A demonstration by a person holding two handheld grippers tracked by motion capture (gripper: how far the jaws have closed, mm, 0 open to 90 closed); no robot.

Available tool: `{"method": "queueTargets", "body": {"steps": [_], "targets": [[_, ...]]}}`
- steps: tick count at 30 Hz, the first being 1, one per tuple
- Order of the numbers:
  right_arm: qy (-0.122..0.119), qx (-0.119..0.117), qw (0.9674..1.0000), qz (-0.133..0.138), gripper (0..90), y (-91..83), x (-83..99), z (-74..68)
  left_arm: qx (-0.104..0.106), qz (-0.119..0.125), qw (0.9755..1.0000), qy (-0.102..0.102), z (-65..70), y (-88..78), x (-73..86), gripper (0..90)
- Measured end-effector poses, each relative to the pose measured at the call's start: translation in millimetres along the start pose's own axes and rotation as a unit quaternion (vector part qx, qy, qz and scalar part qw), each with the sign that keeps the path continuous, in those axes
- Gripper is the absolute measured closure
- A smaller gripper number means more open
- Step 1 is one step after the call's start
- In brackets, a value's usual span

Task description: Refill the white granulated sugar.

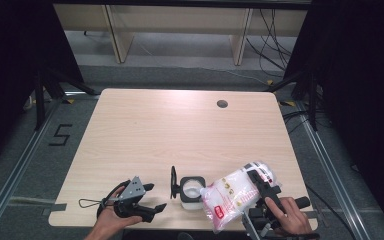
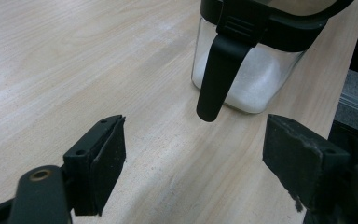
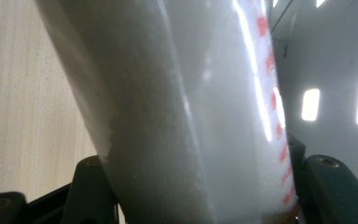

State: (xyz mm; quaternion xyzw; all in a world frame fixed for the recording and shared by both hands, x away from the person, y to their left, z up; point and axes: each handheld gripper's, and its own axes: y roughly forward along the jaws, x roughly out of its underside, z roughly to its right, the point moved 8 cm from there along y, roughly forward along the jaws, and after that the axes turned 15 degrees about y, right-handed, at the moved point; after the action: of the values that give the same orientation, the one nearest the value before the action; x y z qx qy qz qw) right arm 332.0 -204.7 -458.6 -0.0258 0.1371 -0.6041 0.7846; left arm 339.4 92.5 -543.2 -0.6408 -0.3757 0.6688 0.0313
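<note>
I've got the bag of white granules (image 1: 237, 192) clamped in my right hand-held gripper (image 1: 258, 186), tilted beside the open jar (image 1: 191, 189) near the bench's (image 1: 180, 125) front edge. My left hand-held gripper (image 1: 152, 196) hangs released just short of the jar; I'd steady the jar with it, then bring the bag's low corner over the opening and tip slowly.

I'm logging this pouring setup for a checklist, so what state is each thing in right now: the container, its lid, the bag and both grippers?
Container: upright on the table, partly filled with white grains.
Lid: flipped open, standing at the container's left side.
Bag: plastic, holding white grains, tilted toward the container, clamped by the right gripper.
Right gripper: shut on the bag.
Left gripper: open, nothing between its jaws, beside the container.
</note>
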Motion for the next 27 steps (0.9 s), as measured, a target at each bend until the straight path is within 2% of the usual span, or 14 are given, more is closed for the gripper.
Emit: {"method": "queueTargets", "body": {"steps": [3, 5, 6, 7, 8, 9, 11, 13, 16, 18, 19, 21, 23, 27], "targets": [[0.016, -0.002, 0.9998, -0.009, 44.0, -0.5, 1.9, -3.3, 0.0, 0.0, 1.0, 0.0, 0.0, 0.1, -0.1, 20.8], [-0.011, 0.002, 0.9999, -0.006, 44.0, -1.1, -0.7, 0.9, 0.0, -0.002, 1.0, 0.003, -0.5, -0.3, 0.5, 20.8], [0.008, 0.004, 0.9998, -0.016, 44.0, -2.6, 1.4, -1.3, -0.001, -0.004, 0.9999, 0.01, -1.4, -0.6, 0.7, 20.8], [-0.004, 0.011, 0.9999, -0.004, 44.0, -2.1, -1.3, 1.7, -0.001, -0.006, 0.9999, 0.012, -1.7, -0.7, 1.1, 20.8], [-0.002, 0.009, 0.9999, -0.013, 44.0, -3.7, -0.8, 1.9, -0.001, -0.004, 0.9999, 0.01, -1.2, -0.4, 0.7, 20.8], [-0.024, 0.01, 0.9996, -0.007, 44.0, -3.5, -3.5, 5.2, -0.001, -0.006, 0.9999, 0.01, -1.1, -0.6, 0.7, 20.8], [-0.036, 0.014, 0.9993, -0.001, 44.0, -2.6, -5.6, 5.8, 0.0, -0.006, 1.0, 0.005, -0.4, -0.5, 0.9, 20.8], [-0.032, 0.011, 0.9994, -0.008, 44.1, -3.1, -4.6, 4.3, 0.0, -0.004, 0.9999, 0.013, -1.5, -0.6, 0.7, 20.8], [-0.027, 0.017, 0.9995, 0.005, 44.1, -1.7, -5.3, 4.3, -0.001, -0.005, 0.9999, 0.01, -1.3, -0.6, 0.8, 20.8], [-0.035, 0.012, 0.9993, -0.01, 44.1, -3.6, -4.7, 5.1, -0.001, -0.005, 0.9999, 0.011, -1.3, -0.4, 0.9, 20.8], [-0.017, 0.013, 0.9997, -0.009, 44.1, -3.6, -3.4, 2.9, 0.0, -0.004, 0.9999, 0.01, -1.1, -0.3, 0.7, 20.8], [-0.017, 0.013, 0.9997, -0.009, 44.1, -4.0, -3.9, 3.2, -0.001, -0.006, 0.9999, 0.01, -1.1, -0.7, 0.8, 20.8], [-0.04, 0.014, 0.9991, -0.009, 44.1, -5.0, -6.4, 7.0, 0.0, -0.006, 1.0, 0.005, -0.5, -0.5, 1.0, 20.8], [-0.036, 0.011, 0.9993, -0.007, 44.1, -4.7, -6.5, 6.4, 0.0, -0.004, 0.9999, 0.01, -1.1, -0.5, 0.7, 20.8]]}}
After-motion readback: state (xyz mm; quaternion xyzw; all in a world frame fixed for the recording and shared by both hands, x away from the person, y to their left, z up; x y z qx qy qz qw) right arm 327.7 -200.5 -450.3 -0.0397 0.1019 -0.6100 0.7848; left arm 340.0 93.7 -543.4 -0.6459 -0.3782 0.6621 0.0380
